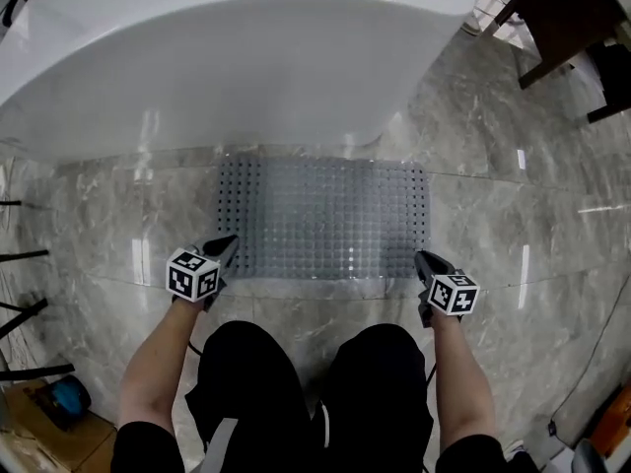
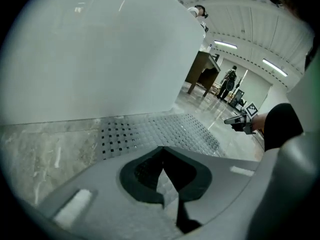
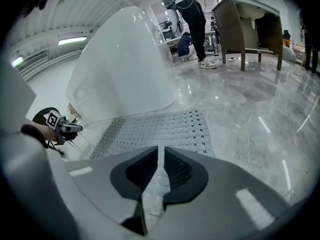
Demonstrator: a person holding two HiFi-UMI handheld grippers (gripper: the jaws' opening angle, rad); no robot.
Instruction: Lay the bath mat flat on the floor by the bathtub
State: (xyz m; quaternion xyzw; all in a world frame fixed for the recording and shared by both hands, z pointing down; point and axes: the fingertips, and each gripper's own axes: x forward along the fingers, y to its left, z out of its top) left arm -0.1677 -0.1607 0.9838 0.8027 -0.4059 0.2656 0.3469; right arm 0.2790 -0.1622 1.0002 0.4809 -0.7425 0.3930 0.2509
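Observation:
The translucent grey bath mat [image 1: 325, 215] lies flat on the marble floor, its far edge against the white bathtub [image 1: 227, 57]. My left gripper [image 1: 229, 244] hangs over the mat's near left corner. In the left gripper view its jaws [image 2: 162, 151] meet at the tips, shut on nothing, with the mat [image 2: 165, 131] and tub [image 2: 90, 54] beyond. My right gripper [image 1: 424, 259] hovers over the near right corner. A narrow gap shows between its jaws [image 3: 160, 151] and nothing is in it; the mat [image 3: 160, 129] lies below. Each gripper shows in the other's view: the right [image 2: 235, 120], the left [image 3: 75, 127].
My knees in black trousers [image 1: 325, 392] are just short of the mat's near edge. Dark wooden furniture [image 1: 567, 18] stands at the back right. A cardboard box [image 1: 49, 422] sits at the front left, with black stand legs [image 1: 25, 313] along the left edge. People [image 3: 192, 19] stand far off.

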